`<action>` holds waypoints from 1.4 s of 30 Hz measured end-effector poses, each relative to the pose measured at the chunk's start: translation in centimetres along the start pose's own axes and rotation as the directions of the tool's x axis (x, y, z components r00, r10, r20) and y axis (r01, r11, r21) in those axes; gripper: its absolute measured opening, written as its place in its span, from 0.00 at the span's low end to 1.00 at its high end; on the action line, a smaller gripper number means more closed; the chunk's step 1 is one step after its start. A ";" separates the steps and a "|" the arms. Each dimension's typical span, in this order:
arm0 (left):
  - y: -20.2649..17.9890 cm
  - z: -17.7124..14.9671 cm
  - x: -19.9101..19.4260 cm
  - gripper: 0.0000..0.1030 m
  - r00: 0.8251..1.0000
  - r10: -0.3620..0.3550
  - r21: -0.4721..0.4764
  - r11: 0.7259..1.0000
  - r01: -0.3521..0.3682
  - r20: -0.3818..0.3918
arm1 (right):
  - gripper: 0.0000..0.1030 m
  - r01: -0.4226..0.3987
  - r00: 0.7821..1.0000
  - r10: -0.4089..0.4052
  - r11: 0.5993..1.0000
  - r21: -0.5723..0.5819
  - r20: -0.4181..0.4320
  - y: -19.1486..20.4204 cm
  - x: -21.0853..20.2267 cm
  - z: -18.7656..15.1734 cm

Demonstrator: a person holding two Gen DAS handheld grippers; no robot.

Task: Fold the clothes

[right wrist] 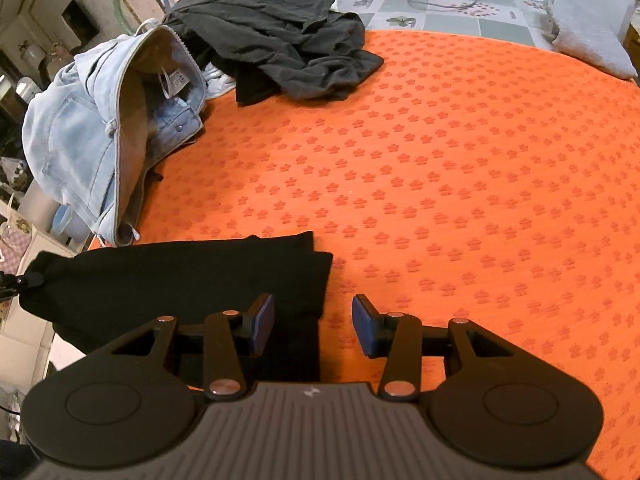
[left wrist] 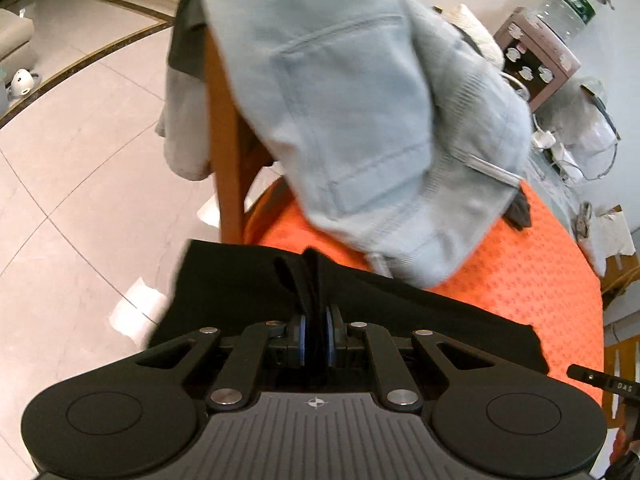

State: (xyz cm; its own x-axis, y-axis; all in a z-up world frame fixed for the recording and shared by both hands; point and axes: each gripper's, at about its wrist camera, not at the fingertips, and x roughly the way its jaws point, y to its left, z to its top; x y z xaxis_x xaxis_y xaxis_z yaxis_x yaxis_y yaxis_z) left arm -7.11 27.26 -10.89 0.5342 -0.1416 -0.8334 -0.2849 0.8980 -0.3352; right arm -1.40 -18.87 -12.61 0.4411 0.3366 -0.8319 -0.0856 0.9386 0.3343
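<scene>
- Your left gripper (left wrist: 316, 332) has its fingers pinched nearly together on a bunched fold of the black garment (right wrist: 176, 280); the cloth runs up between the blue pads.
- Your right gripper (right wrist: 313, 330) has its fingers parted about halfway, pressing on nothing; the garment's near corner lies under and between them, closer to the left-hand pad than the other.
- The black garment lies at the near edge of the orange bench (right wrist: 460, 184), its long axis running sideways from the held end to the free end by your right fingers.
- I judge the next move turns on that free end: it sits just ahead of and below the right fingers, so the right hand is the nearer one to take it.
- The pale denim jacket (right wrist: 76, 136) sits just beyond the garment's held end; the dark grey heap (right wrist: 280, 48) lies well beyond it, at the far edge of the orange bench.
- The right wrist view shows the garment's whole span and both other clothes; the left wrist view shows the pinch itself, and a wooden chair (left wrist: 224, 168) behind the jacket.
</scene>
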 end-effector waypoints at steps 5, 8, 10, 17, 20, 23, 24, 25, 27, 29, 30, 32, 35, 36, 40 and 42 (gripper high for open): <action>3.7 1.3 0.1 0.11 1.000 0.015 -0.035 0.999 -0.015 0.003 | 0.48 0.015 1.000 -0.015 0.999 0.035 -0.011 0.6 1.0 0.0; 5.0 1.4 0.6 0.11 1.000 -0.001 -0.065 0.998 0.001 0.000 | 0.48 0.024 0.999 -0.022 0.998 0.053 -0.028 0.4 1.5 -0.1; 5.6 1.2 0.9 0.13 0.999 -0.029 -0.085 0.996 0.027 -0.014 | 0.49 0.023 0.999 -0.021 0.998 0.064 -0.036 0.3 1.8 -0.2; 6.3 0.0 2.1 0.41 0.996 -0.081 -0.123 0.989 0.076 -0.034 | 0.59 -0.050 0.995 0.061 0.989 0.136 -0.081 -1.4 3.7 -0.3; 7.0 -0.7 2.5 0.58 0.998 -0.062 -0.147 0.987 0.059 -0.016 | 0.58 -0.089 0.990 0.108 0.979 0.185 -0.092 -2.2 4.7 -0.4; 8.6 -1.3 3.0 0.65 0.998 -0.063 -0.222 0.973 0.061 -0.003 | 0.57 -0.115 0.988 0.134 0.972 0.204 -0.082 -2.3 5.2 -0.5; 9.2 -1.5 3.3 0.68 0.997 -0.073 -0.256 0.964 0.070 -0.004 | 0.57 -0.112 0.988 0.129 0.975 0.193 -0.082 -2.1 5.2 -0.5; 9.8 -1.6 3.5 0.75 0.996 -0.087 -0.285 0.955 0.082 -0.006 | 0.57 -0.107 0.989 0.123 0.977 0.182 -0.081 -1.9 5.2 -0.5; 10.9 -2.2 3.9 0.81 0.995 -0.102 -0.342 0.935 0.095 -0.002 | 0.57 -0.109 0.990 0.124 0.976 0.187 -0.071 -1.9 5.2 -0.5; 11.8 -2.7 4.3 0.83 0.994 -0.108 -0.400 0.911 0.102 0.008 | 0.57 -0.113 0.990 0.126 0.975 0.193 -0.060 -1.9 5.1 -0.5; 12.3 -3.1 4.5 0.84 0.993 -0.114 -0.439 0.892 0.107 0.012 | 0.57 -0.111 0.991 0.125 0.974 0.195 -0.058 -1.8 5.2 -0.5; 13.4 -4.0 4.7 0.87 0.992 -0.122 -0.506 0.854 0.121 0.032 | 0.57 -0.104 0.991 0.117 0.976 0.191 -0.058 -1.7 5.3 -0.4; 14.8 -5.5 5.2 0.91 0.987 -0.149 -0.608 0.778 0.158 0.065 | 0.57 -0.093 0.993 0.104 0.980 0.173 -0.056 -1.0 5.7 -0.3; 15.2 -6.0 5.6 0.91 0.981 -0.180 -0.646 0.741 0.186 0.076 | 0.57 -0.090 0.993 0.100 0.982 0.167 -0.055 -0.8 5.8 -0.3; 15.5 -6.8 6.3 0.58 0.968 -0.220 -0.724 0.647 0.238 0.121 | 0.24 -0.071 0.996 0.078 0.987 0.144 -0.045 0.0 5.8 -0.2; 15.0 -6.3 5.5 0.32 0.971 -0.180 -0.698 0.676 0.236 0.154 | 0.16 -0.076 0.996 0.081 0.987 0.142 -0.027 0.2 5.3 -0.1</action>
State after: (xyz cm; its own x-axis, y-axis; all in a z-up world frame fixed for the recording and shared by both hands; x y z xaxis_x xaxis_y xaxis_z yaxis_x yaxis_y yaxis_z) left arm -13.50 37.33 -23.30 0.6927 -0.2356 -0.6817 -0.6221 0.2830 -0.7300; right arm 0.82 -16.91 -16.96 0.4086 0.4131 -0.8139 0.0085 0.8899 0.4560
